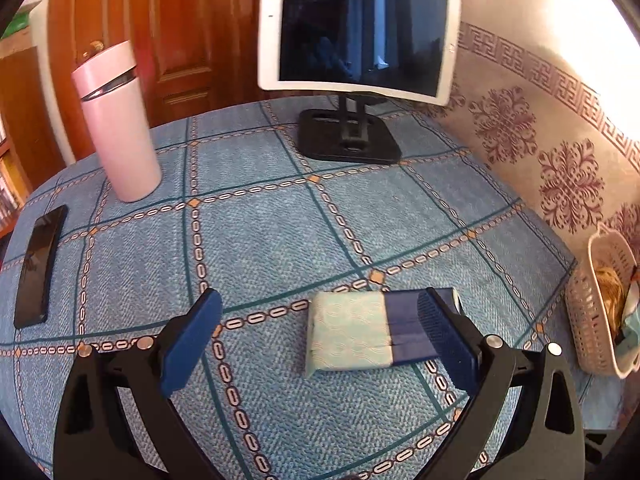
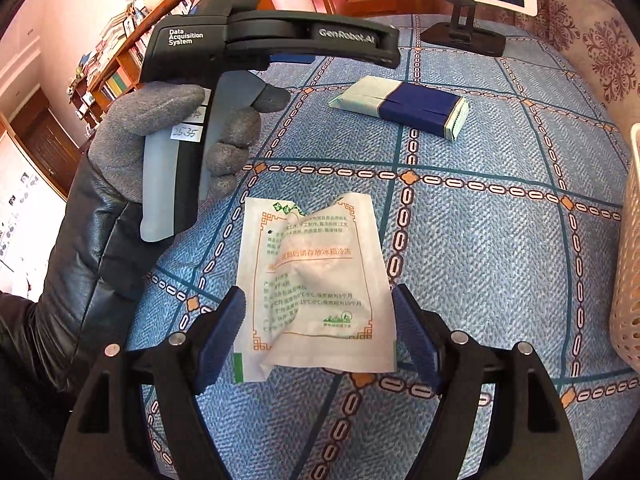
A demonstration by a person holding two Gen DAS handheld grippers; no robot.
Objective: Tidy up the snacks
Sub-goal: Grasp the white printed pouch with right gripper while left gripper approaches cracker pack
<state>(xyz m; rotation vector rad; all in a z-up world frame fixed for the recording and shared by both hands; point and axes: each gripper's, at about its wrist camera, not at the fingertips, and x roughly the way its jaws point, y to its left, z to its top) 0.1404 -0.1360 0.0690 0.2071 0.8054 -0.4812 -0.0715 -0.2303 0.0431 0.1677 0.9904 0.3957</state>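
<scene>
Lying flat on the desk (image 2: 500, 240), the white snack packet (image 2: 316, 288) sits between the right gripper's (image 2: 320, 336) open fingers, untouched; the left gripper (image 1: 324, 340), fingers spread wide, holds nothing, with the blue-and-white pack (image 1: 372, 336) toward three o'clock by its right finger.

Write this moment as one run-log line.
left tongs: open, over blue-and-mint packet | right tongs: open around white pouch | basket: right

bright daylight | upper-right glare (blown white) | fisheye-bent edges
</scene>
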